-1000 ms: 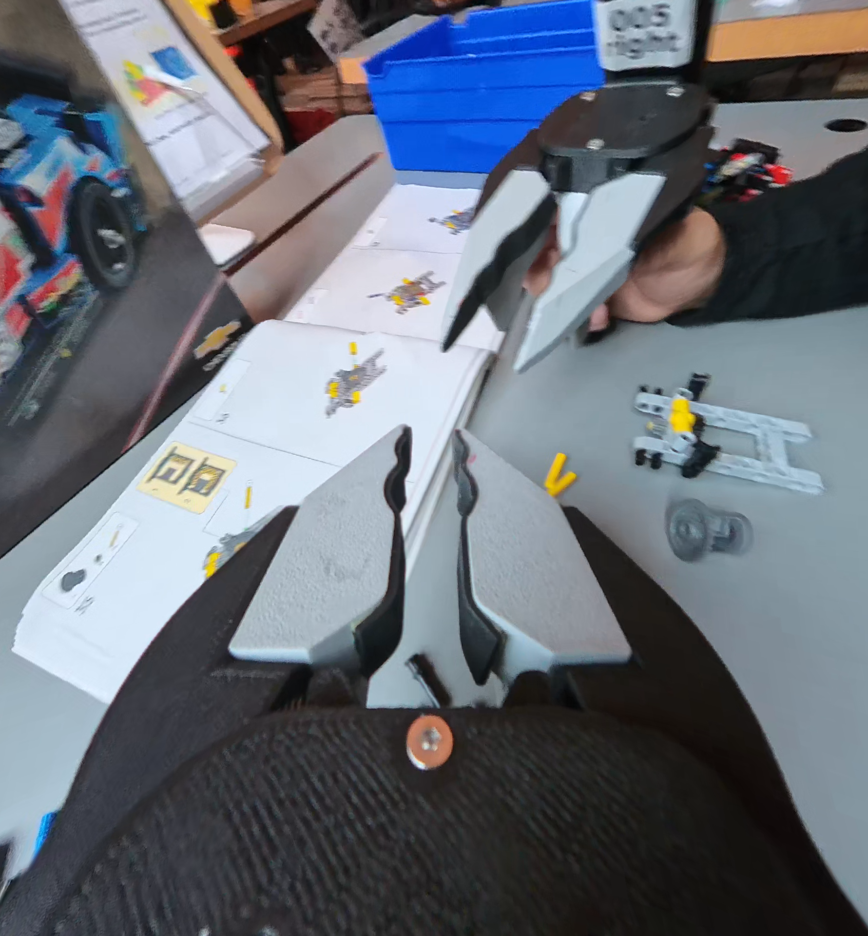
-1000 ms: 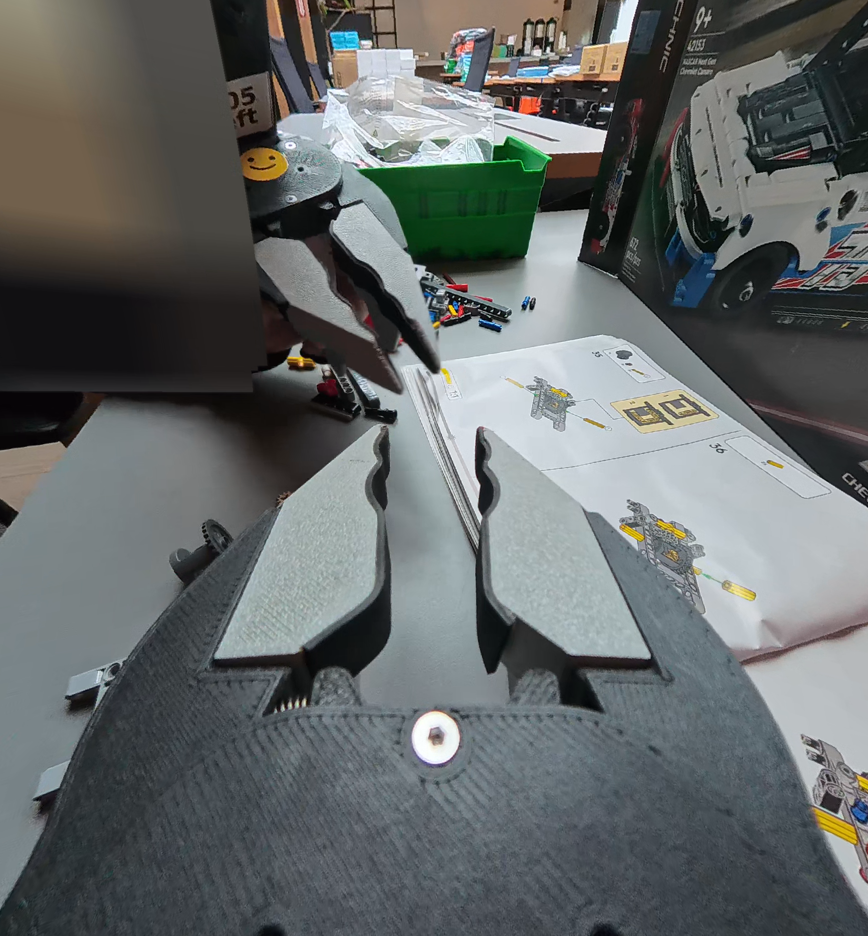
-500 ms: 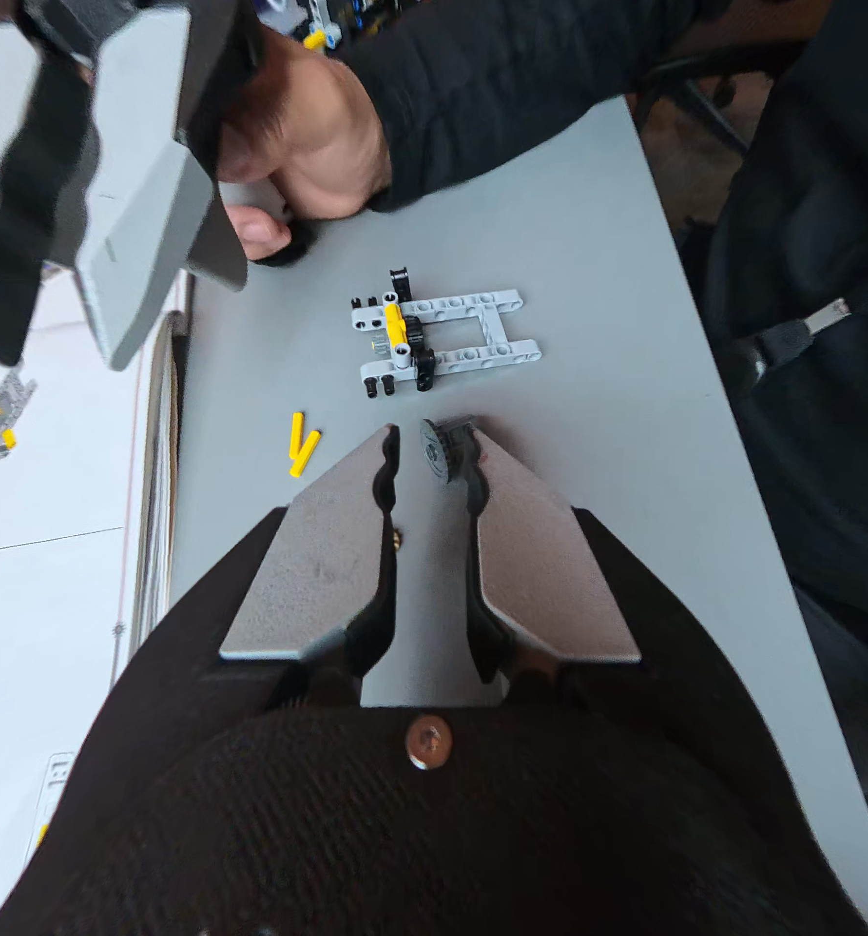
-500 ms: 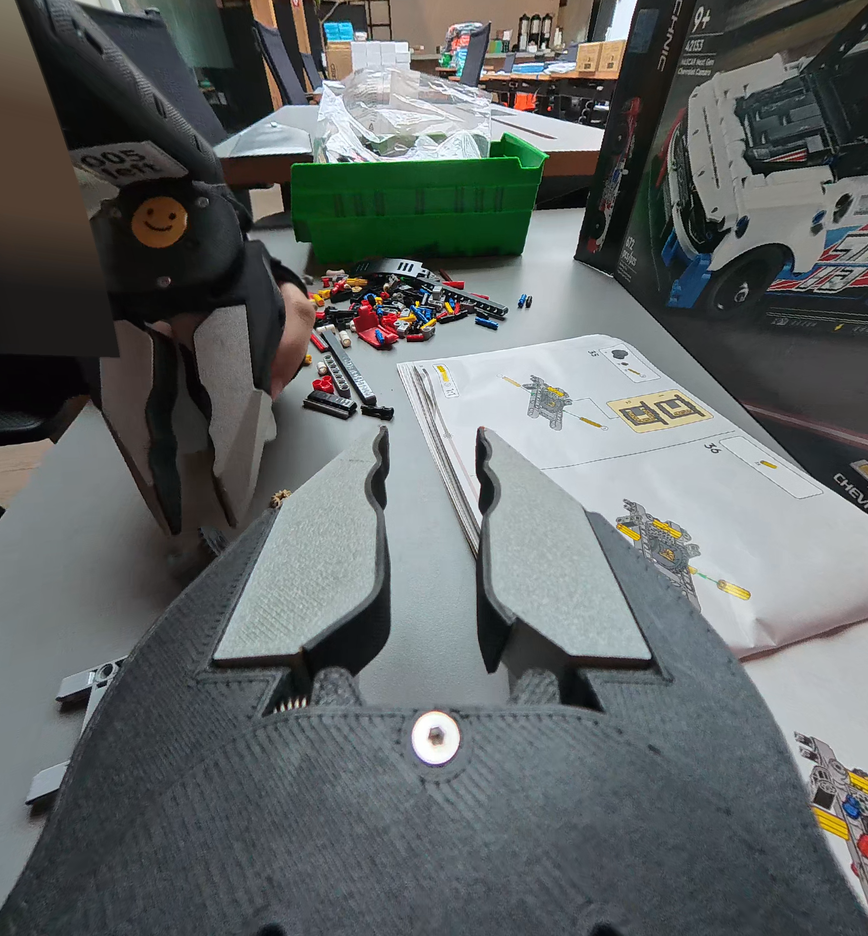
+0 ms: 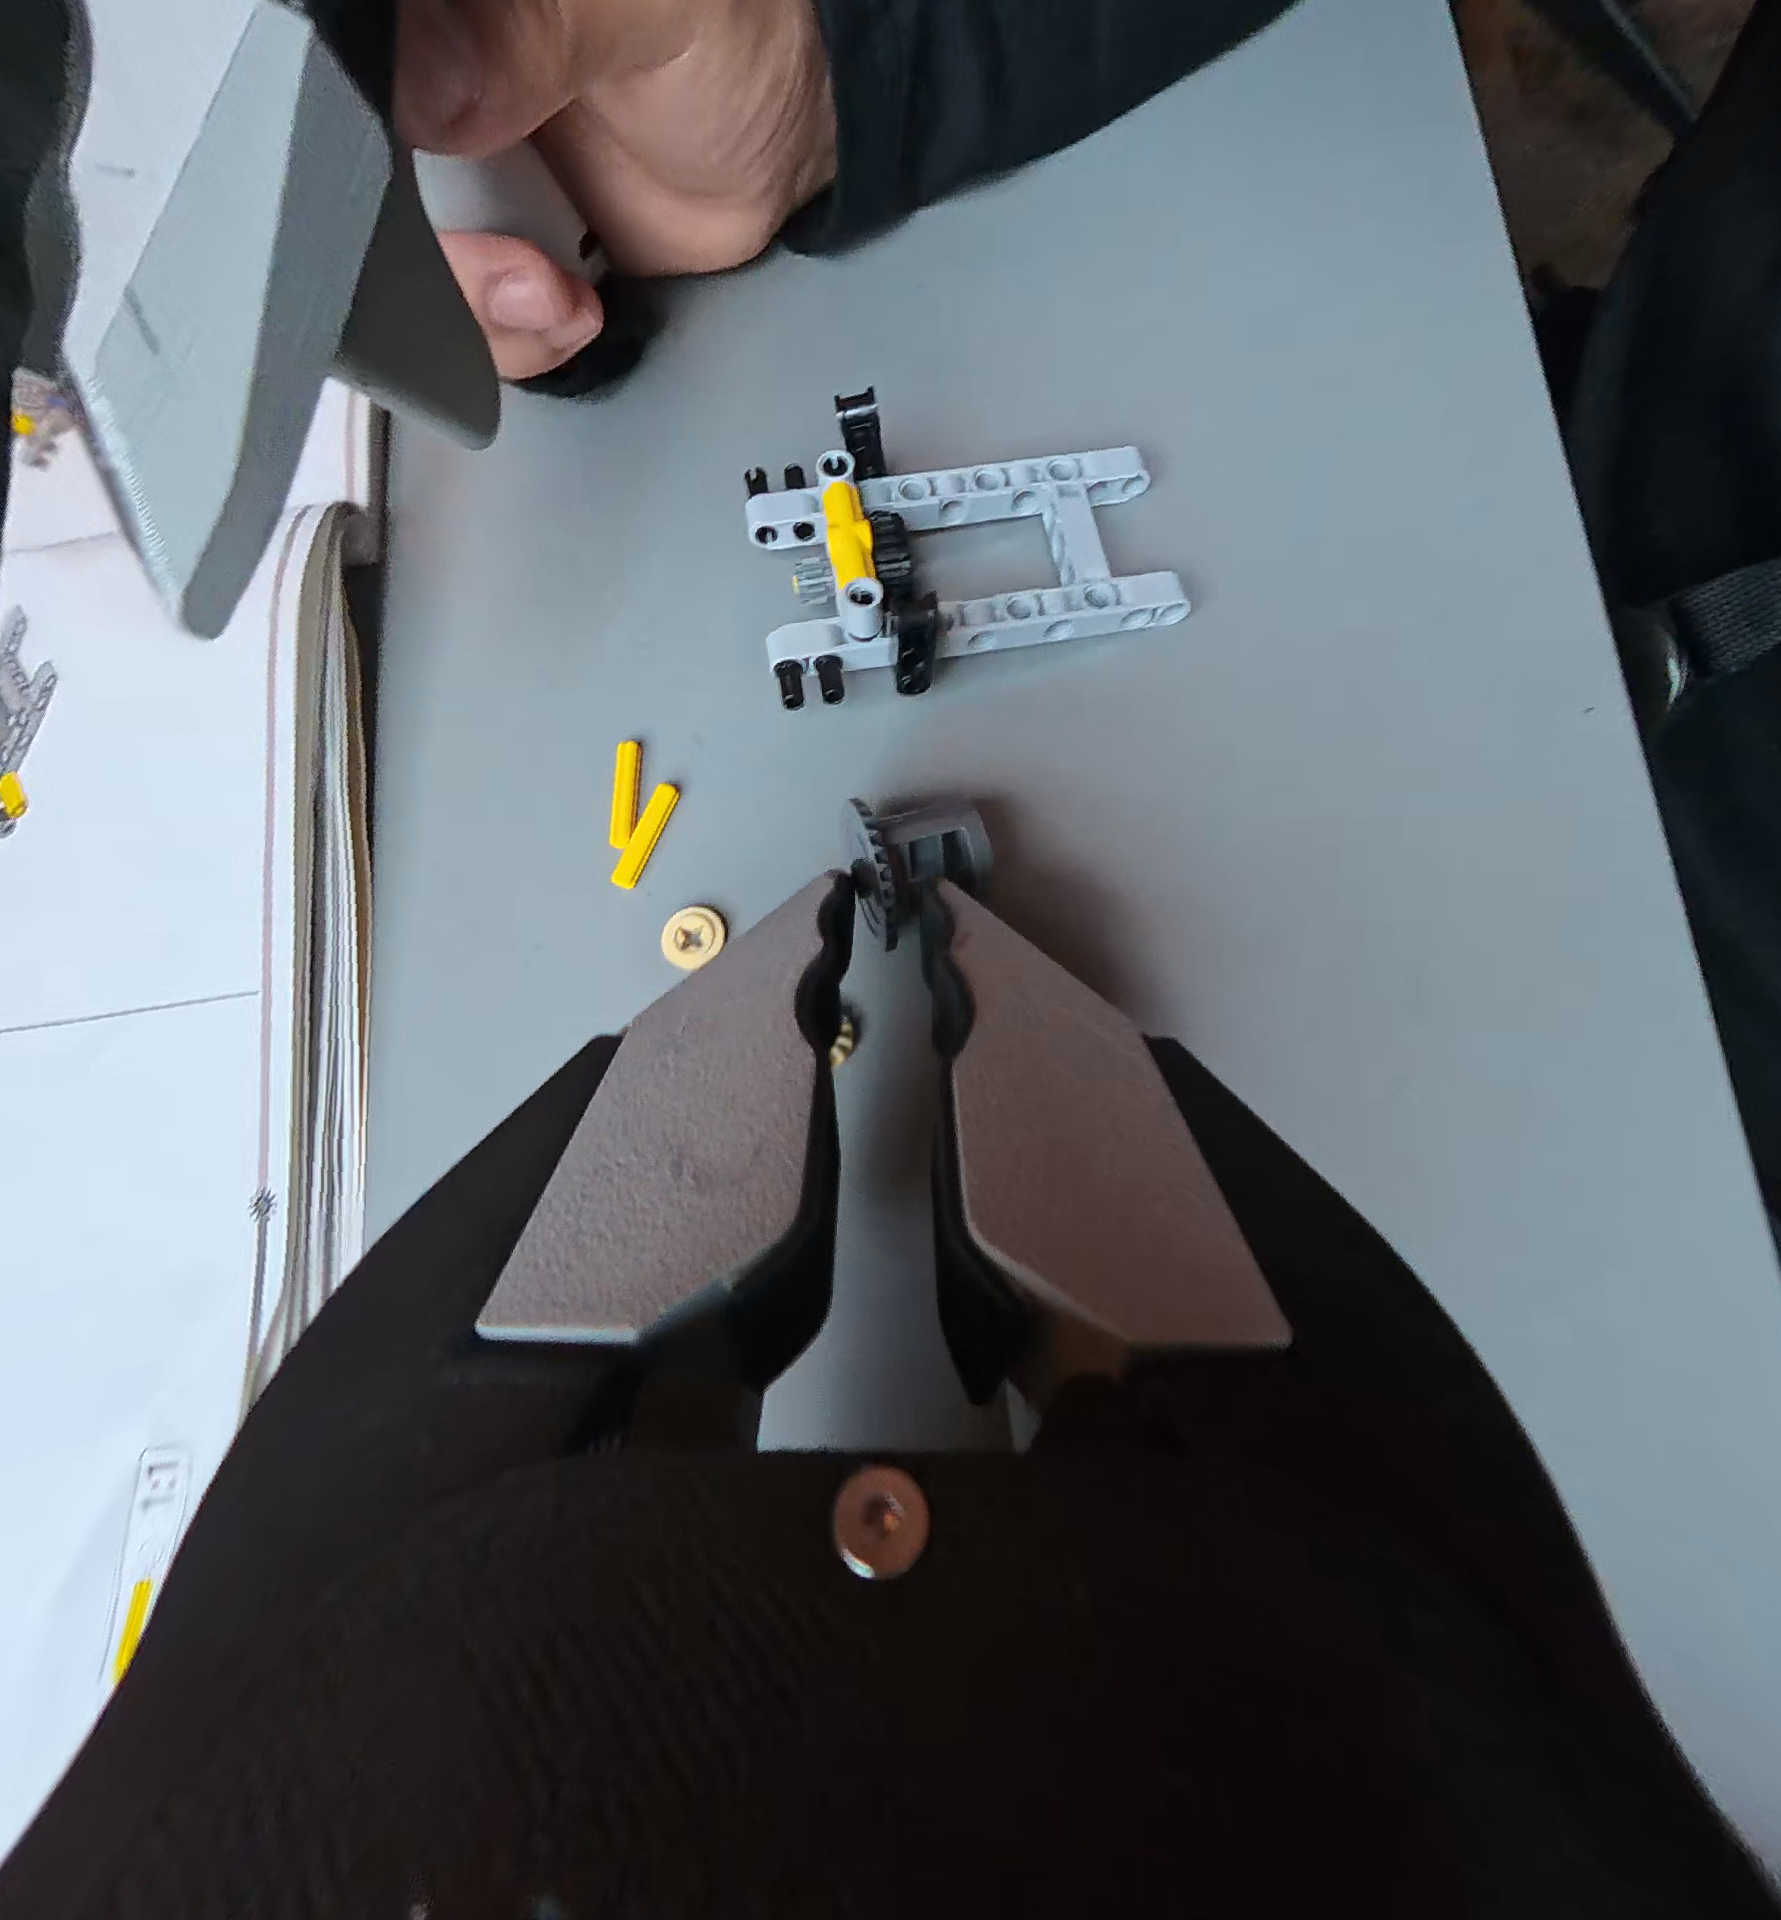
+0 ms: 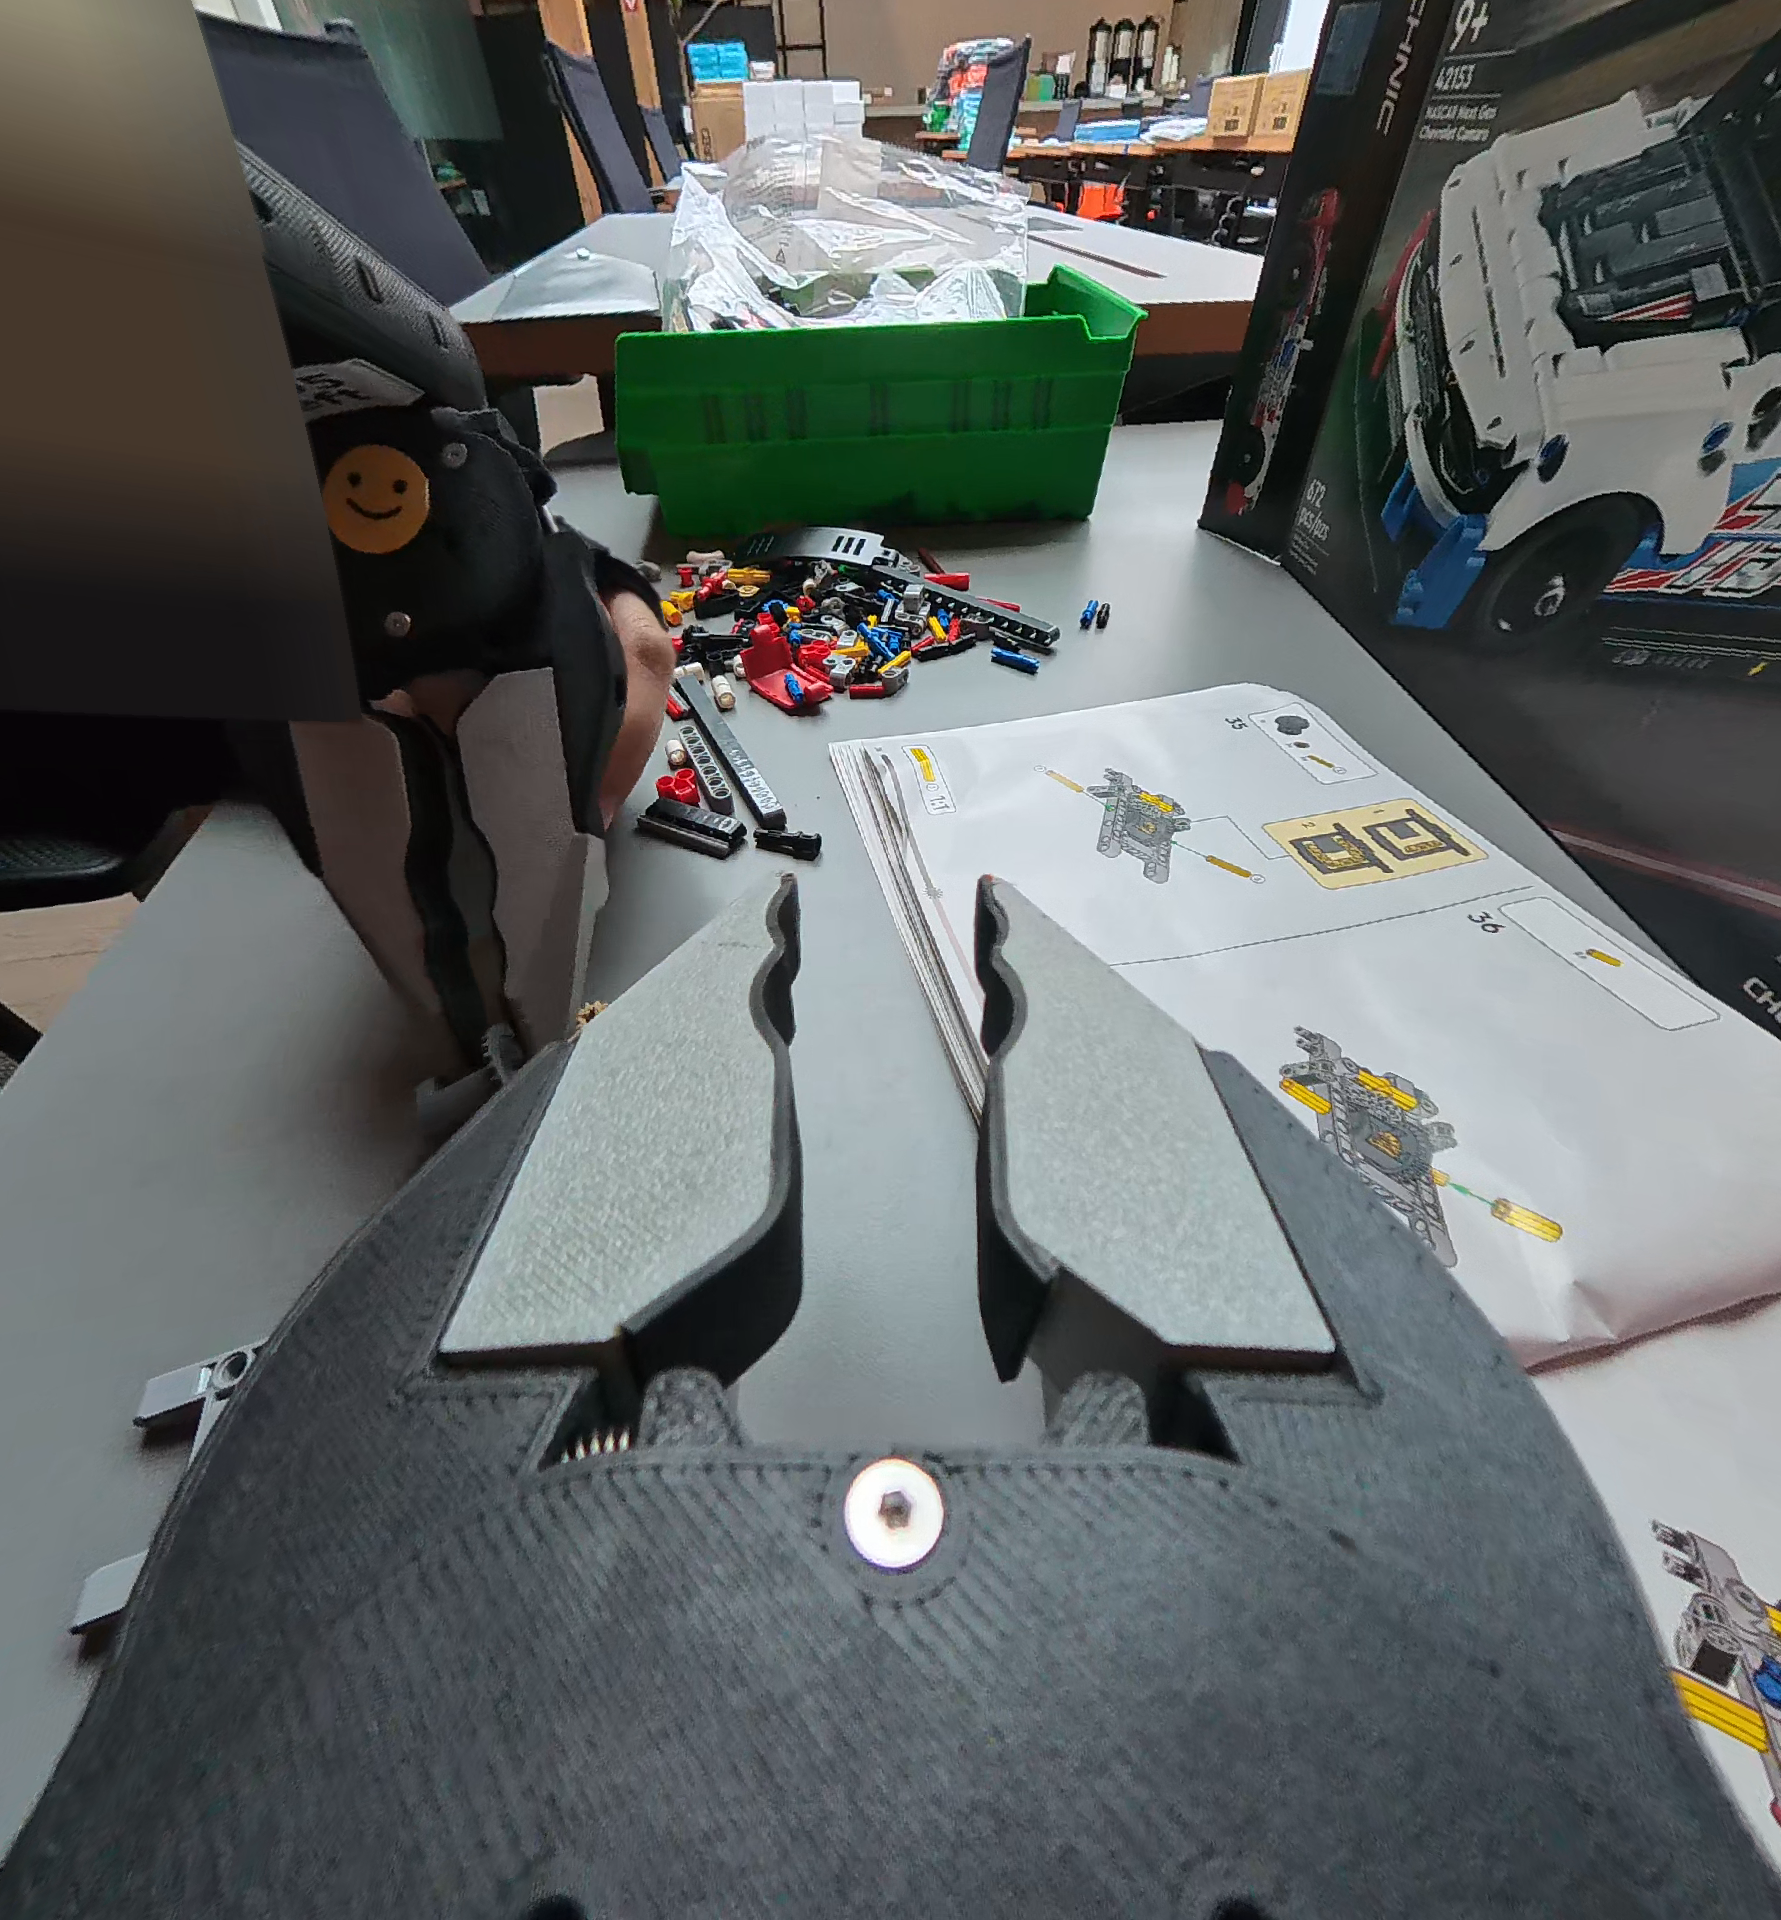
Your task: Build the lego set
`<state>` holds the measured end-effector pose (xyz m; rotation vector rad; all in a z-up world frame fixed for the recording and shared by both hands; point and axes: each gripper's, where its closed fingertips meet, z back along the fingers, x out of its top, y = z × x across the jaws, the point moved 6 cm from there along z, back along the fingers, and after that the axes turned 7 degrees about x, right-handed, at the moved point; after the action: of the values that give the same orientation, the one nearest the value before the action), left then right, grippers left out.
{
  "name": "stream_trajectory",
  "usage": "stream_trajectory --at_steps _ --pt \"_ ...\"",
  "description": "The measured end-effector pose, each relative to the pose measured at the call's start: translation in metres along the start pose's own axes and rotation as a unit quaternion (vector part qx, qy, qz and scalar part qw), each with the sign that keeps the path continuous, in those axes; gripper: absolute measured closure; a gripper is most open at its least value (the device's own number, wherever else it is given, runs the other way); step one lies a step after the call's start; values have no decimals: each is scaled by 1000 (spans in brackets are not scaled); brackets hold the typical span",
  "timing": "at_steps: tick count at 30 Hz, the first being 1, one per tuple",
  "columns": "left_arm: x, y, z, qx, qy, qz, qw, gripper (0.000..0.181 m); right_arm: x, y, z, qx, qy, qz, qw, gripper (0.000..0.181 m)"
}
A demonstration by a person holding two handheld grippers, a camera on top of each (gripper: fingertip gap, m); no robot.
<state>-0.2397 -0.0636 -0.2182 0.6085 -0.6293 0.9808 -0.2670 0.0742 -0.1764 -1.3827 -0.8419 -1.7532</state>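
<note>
Beside the grey frame [image 5: 969, 561] lie two yellow axles [image 5: 640, 821].

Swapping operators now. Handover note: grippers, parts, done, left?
Left hand-held gripper: jaws a little apart, tips around the dark grey gear piece on the table; not clamped yet.
Right hand-held gripper: open, empty, low over the table beside the instruction booklet.
Done: small grey frame partly assembled.
Loose: two yellow axles, tan round piece, parts pile.
Left: most of the build.
</note>
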Motion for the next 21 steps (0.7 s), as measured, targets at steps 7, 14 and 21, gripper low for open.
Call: stream_trajectory --at_steps 7,14,21 --pt "-12 24 20 61 -4 45 997 178 -1 7 -4 8 12 18 1000 152" --pt "-30 50 26 126 29 122 984 178 -4 19 -12 22 44 53 997 152" --pt "-25 50 28 154 26 84 984 178 -10 32 -31 39 106 112 987 148"
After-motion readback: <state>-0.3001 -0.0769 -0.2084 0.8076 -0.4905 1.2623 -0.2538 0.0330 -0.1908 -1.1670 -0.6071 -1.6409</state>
